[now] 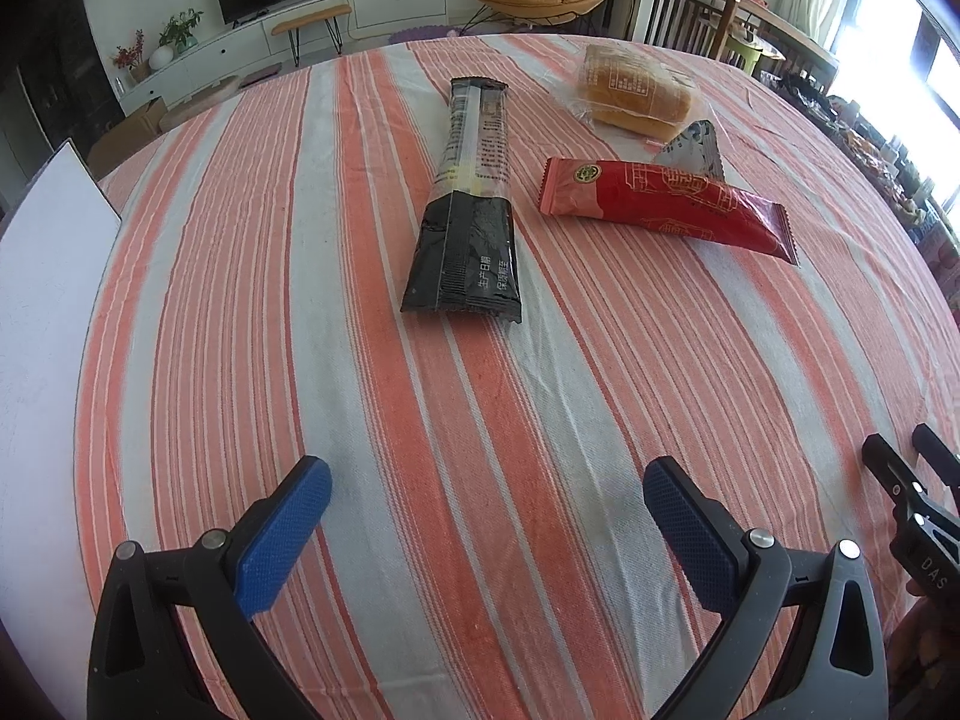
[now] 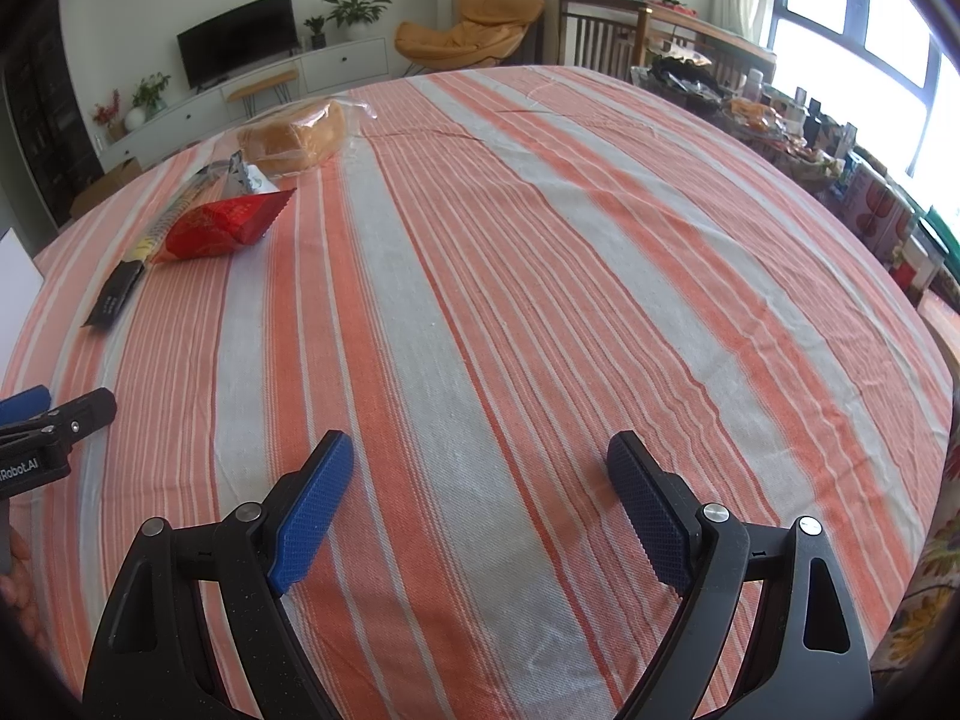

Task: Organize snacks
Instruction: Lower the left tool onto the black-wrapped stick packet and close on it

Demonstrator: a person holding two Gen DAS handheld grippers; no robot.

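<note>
The black snack packet (image 1: 465,204) lay flat on the striped worktop (image 1: 600,420), straight ahead of the left hand-held gripper (image 1: 486,516), its long axis running away toward the far edge. The red packet (image 1: 666,204) lay just to its right, crosswise, with a small grey packet (image 1: 696,147) and the bagged bread (image 1: 636,93) beyond it. The left hand-held gripper was judged the nearer; the right hand-held gripper (image 2: 480,498) faced bare cloth, the snacks well off toward the worktop's far left. Both stood wide open, blue pads (image 1: 282,540) empty and touching nothing. A white board (image 1: 48,312) stood at the left edge.
</note>
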